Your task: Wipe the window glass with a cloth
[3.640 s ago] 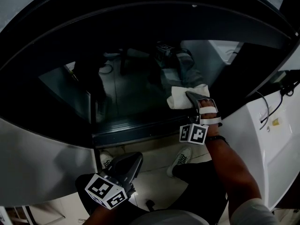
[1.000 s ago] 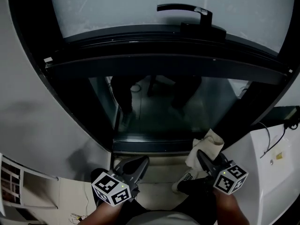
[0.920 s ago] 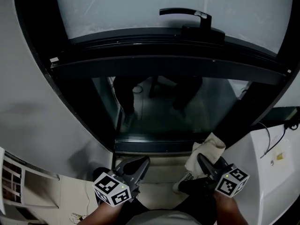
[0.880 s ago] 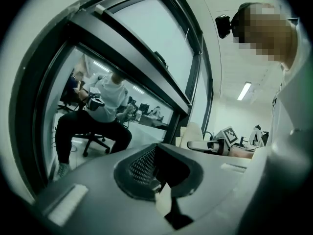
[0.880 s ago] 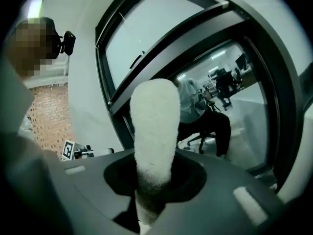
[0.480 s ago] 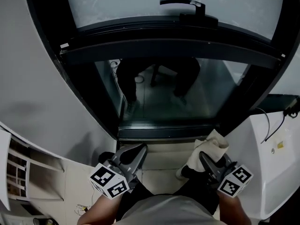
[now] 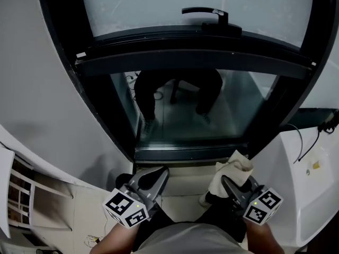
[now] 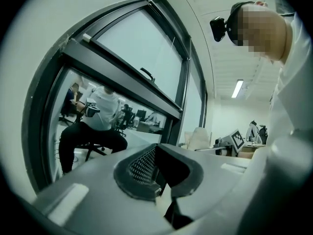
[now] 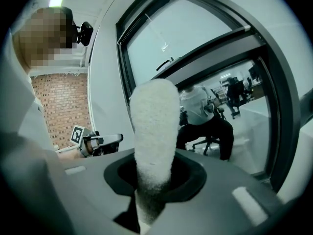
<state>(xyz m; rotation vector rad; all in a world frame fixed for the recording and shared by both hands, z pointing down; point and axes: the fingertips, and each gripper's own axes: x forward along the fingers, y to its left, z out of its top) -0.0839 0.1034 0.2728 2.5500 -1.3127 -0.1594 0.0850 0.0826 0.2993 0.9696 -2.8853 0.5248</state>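
While we hold the cloth [image 9: 153, 131] in the right gripper [image 7: 229, 181], jaws clamped on its lower end, it stands just below the glass [image 7: 222, 110] | left gripper [image 7: 154, 174]: jaws together, empty | we judge cloth soft, light, limp: grip the bunched fold, press a broad face flat.

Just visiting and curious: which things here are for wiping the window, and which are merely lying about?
For the job: cloth, right gripper holding it, window glass.
Just about: left gripper, shut and empty; window handle; seated person beyond.
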